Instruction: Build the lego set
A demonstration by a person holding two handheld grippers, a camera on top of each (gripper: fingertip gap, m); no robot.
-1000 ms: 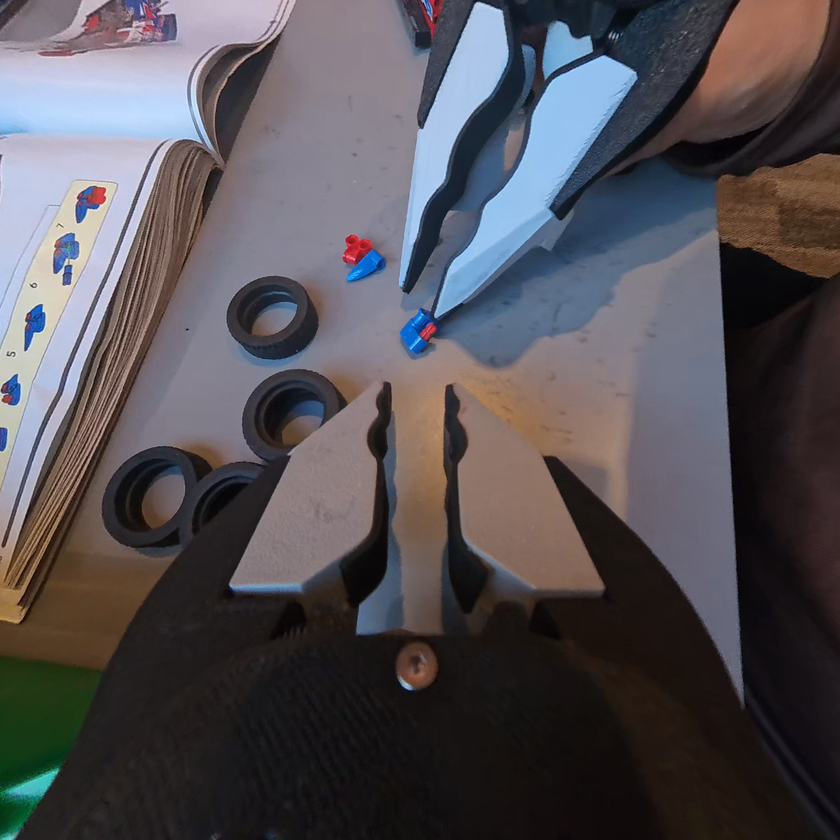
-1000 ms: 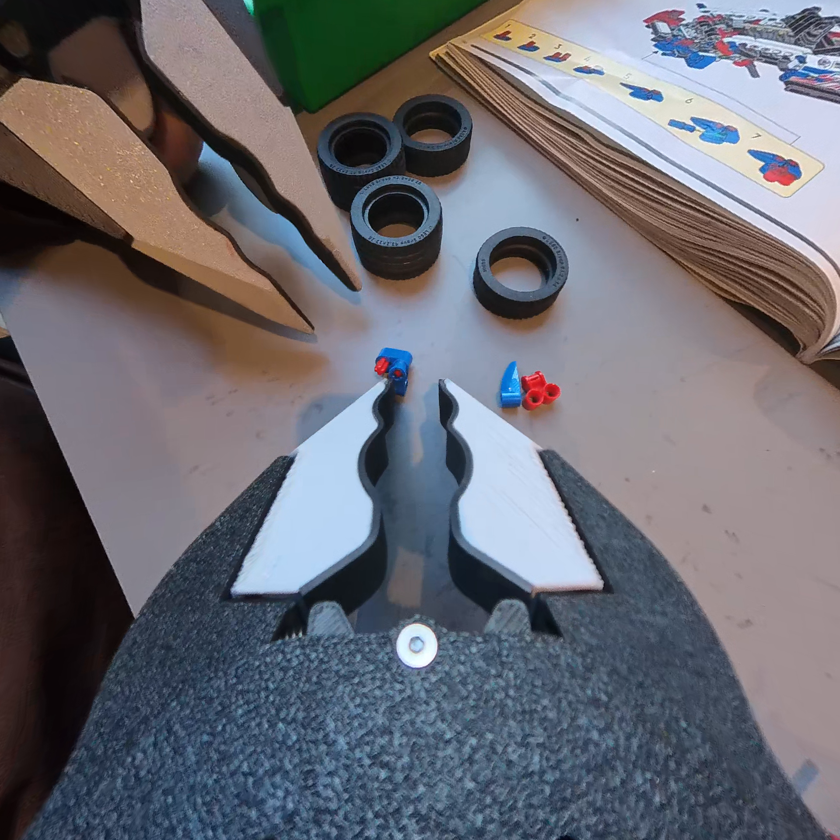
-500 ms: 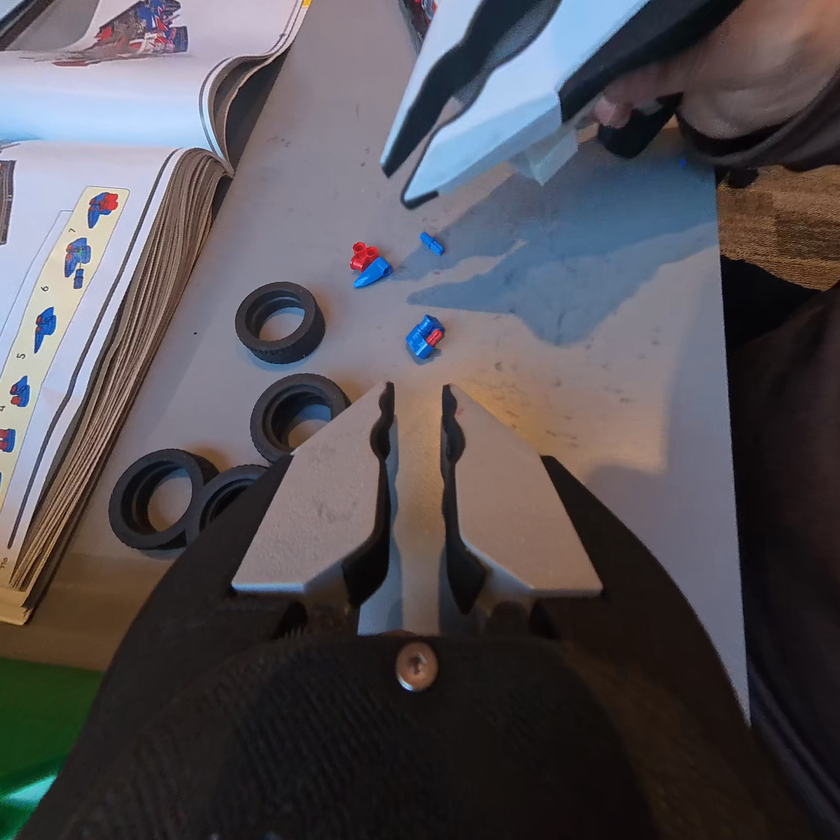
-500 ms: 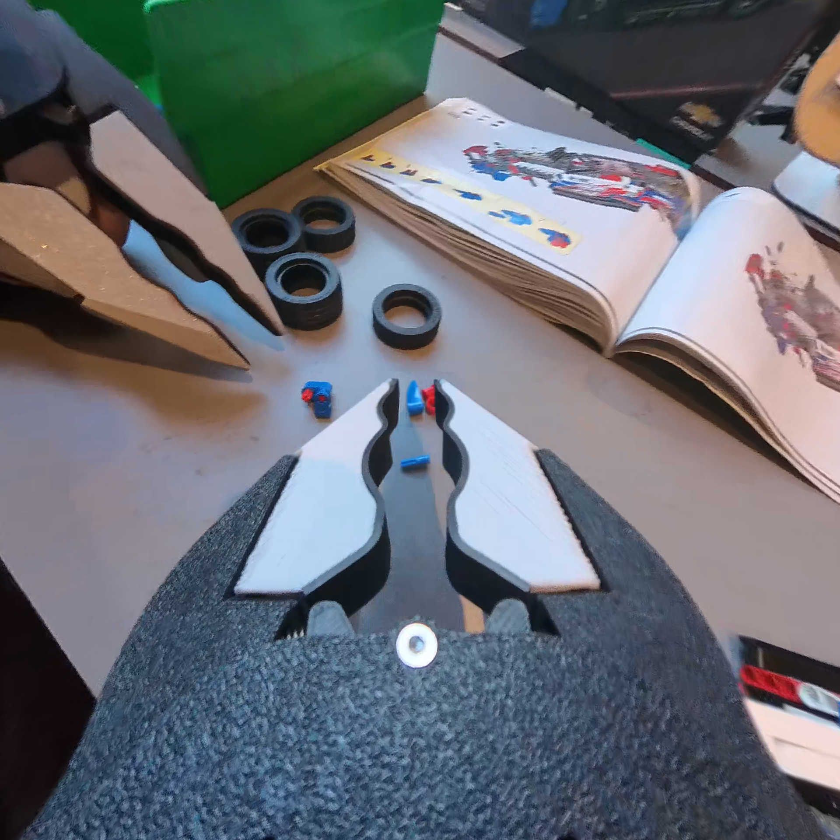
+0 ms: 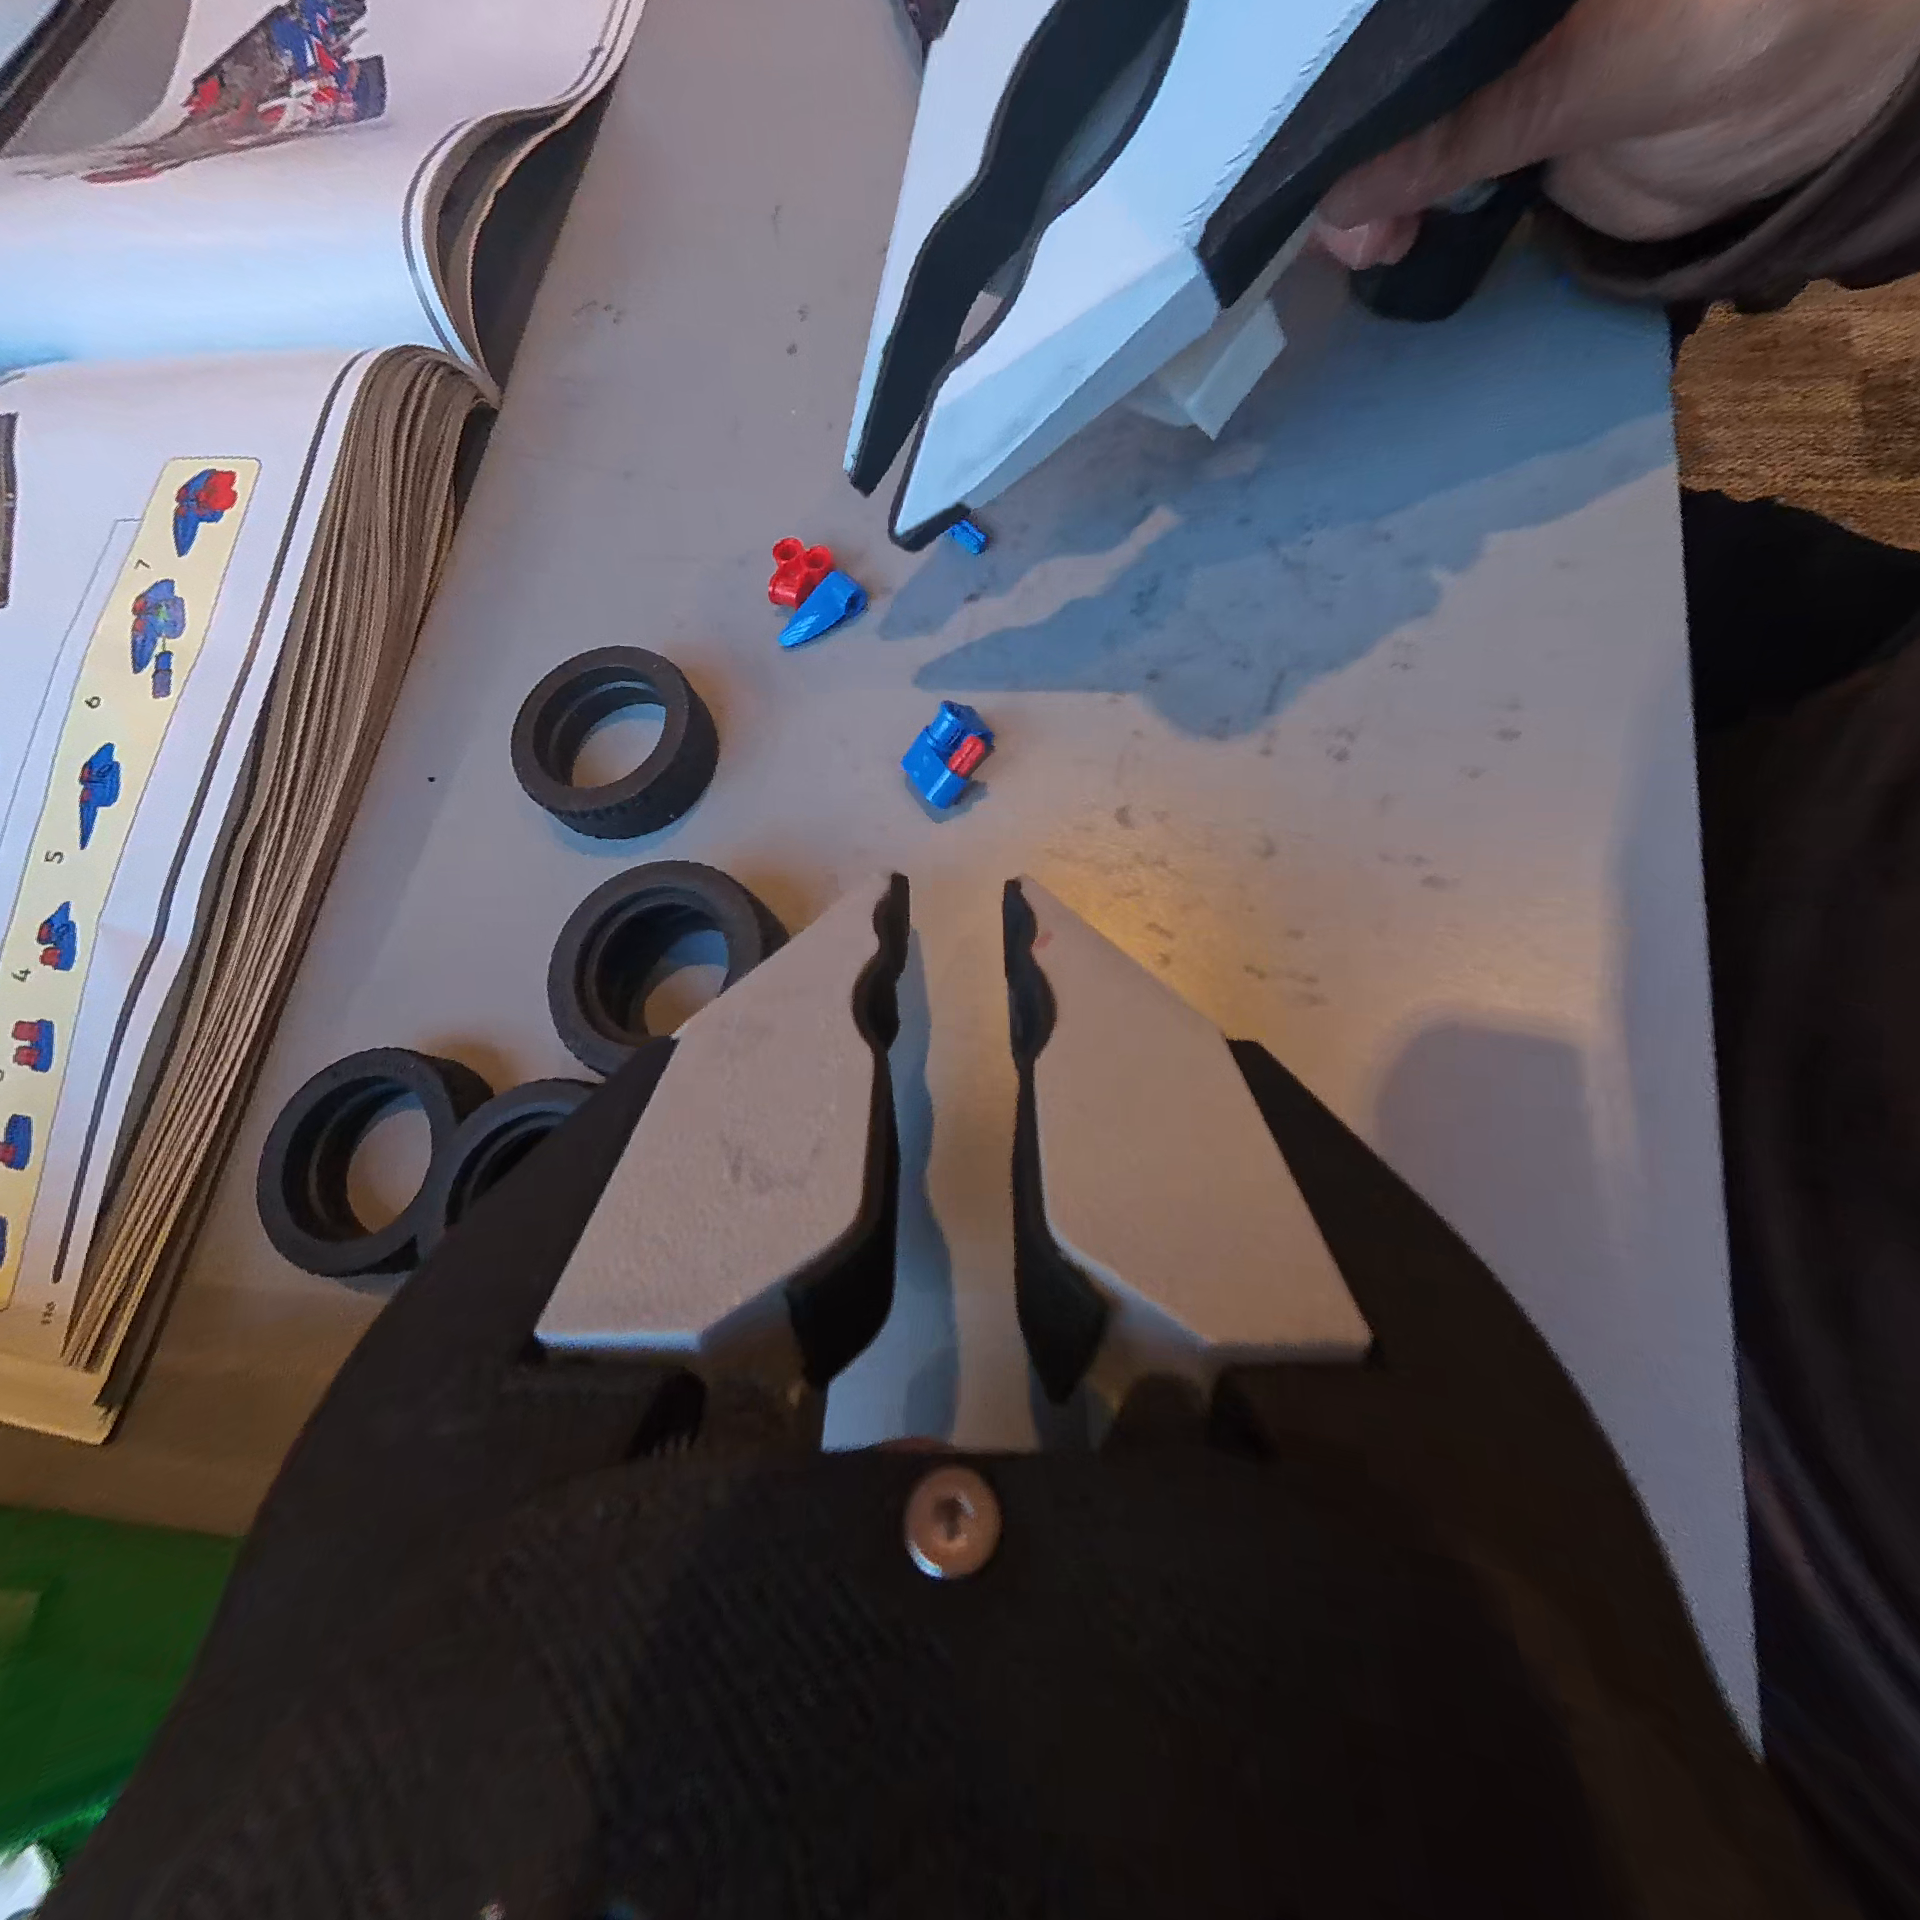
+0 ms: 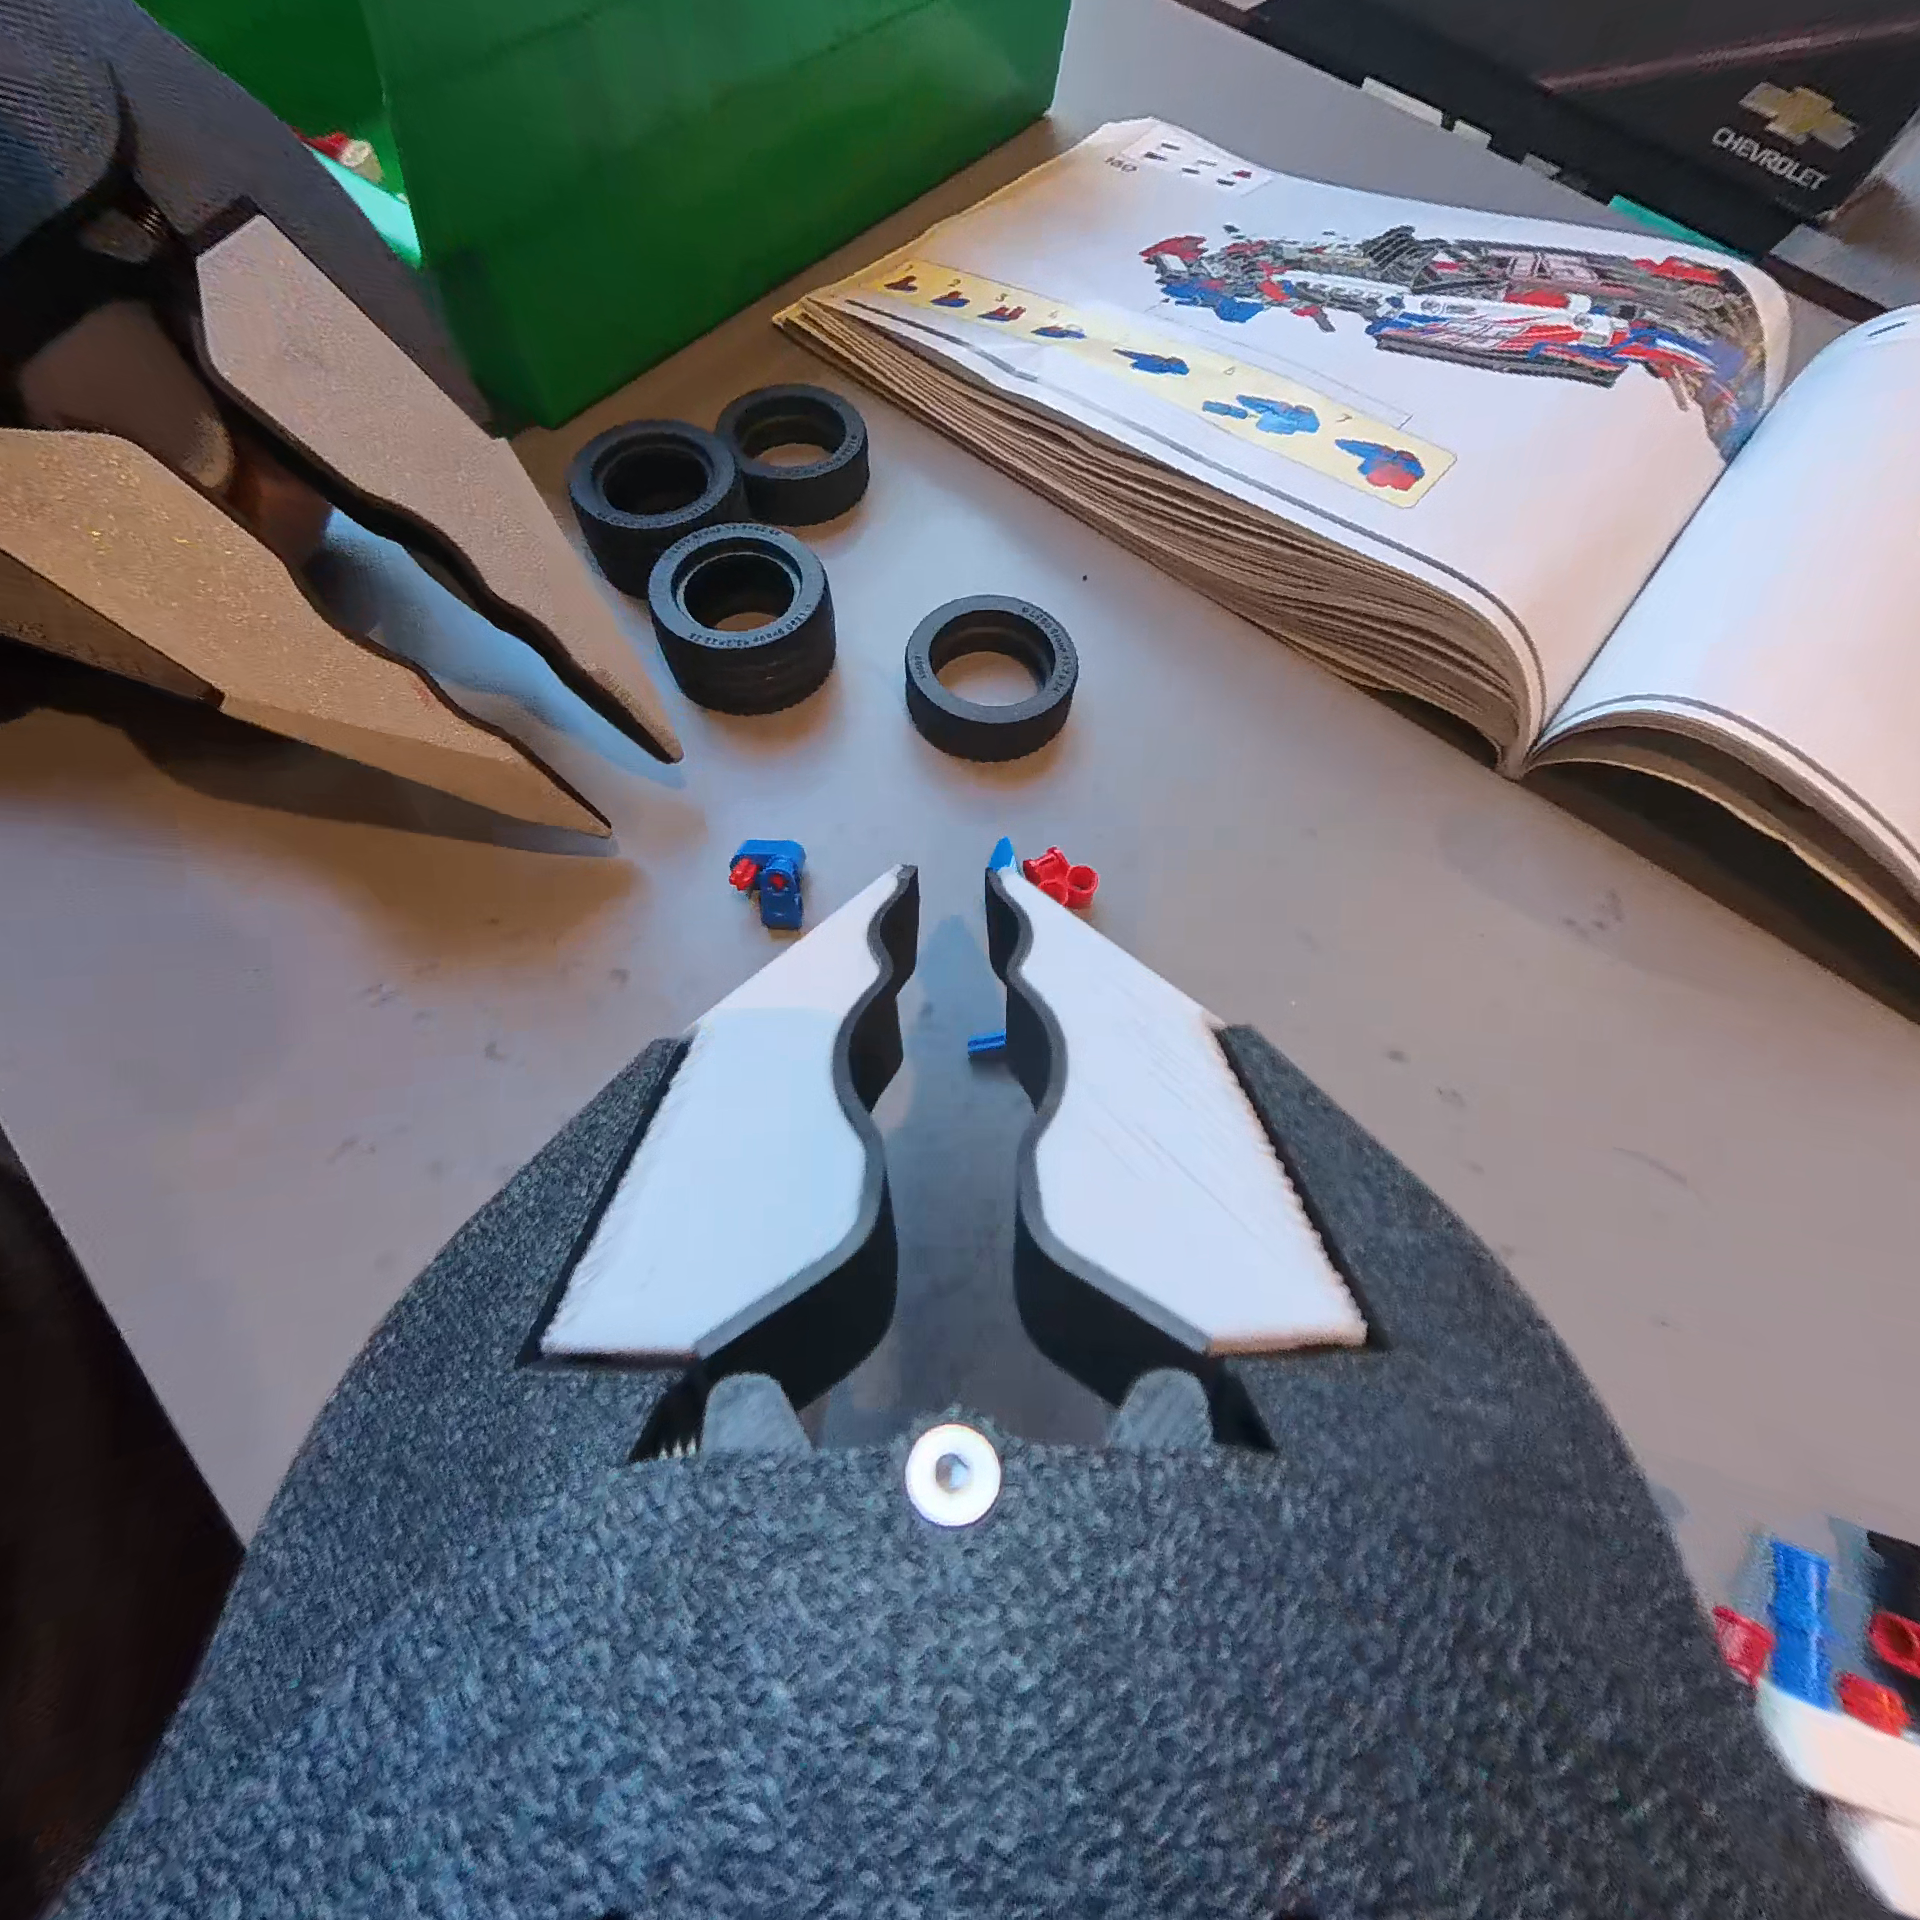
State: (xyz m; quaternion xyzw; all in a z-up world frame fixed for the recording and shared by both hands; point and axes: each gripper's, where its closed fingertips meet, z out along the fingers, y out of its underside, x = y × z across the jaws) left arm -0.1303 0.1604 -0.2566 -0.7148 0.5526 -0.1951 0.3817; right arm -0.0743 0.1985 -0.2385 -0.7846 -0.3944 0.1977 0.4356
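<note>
Left gripper (image 5: pixel 954 883) fingers slightly parted, empty | right gripper (image 6: pixel 952 883) parted over blue pin (image 6: pixel 987 1044)

tyres (image 5: pixel 613 743) black | pin (image 6: pixel 987 1044) blue | bin (image 6: pixel 707 166) green | table (image 5: pixel 1299 935) grey

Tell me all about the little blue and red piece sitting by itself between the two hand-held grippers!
The blue and red piece is a tiny shiny plastic build: a chunky blue block with a short red pin poking out of one side. It lies on the grey table, touching nothing else. It sits just ahead of the left hand-held gripper, whose jaws are open. In the right wrist view it lies left of the right hand-held gripper, near the tyres.
</note>
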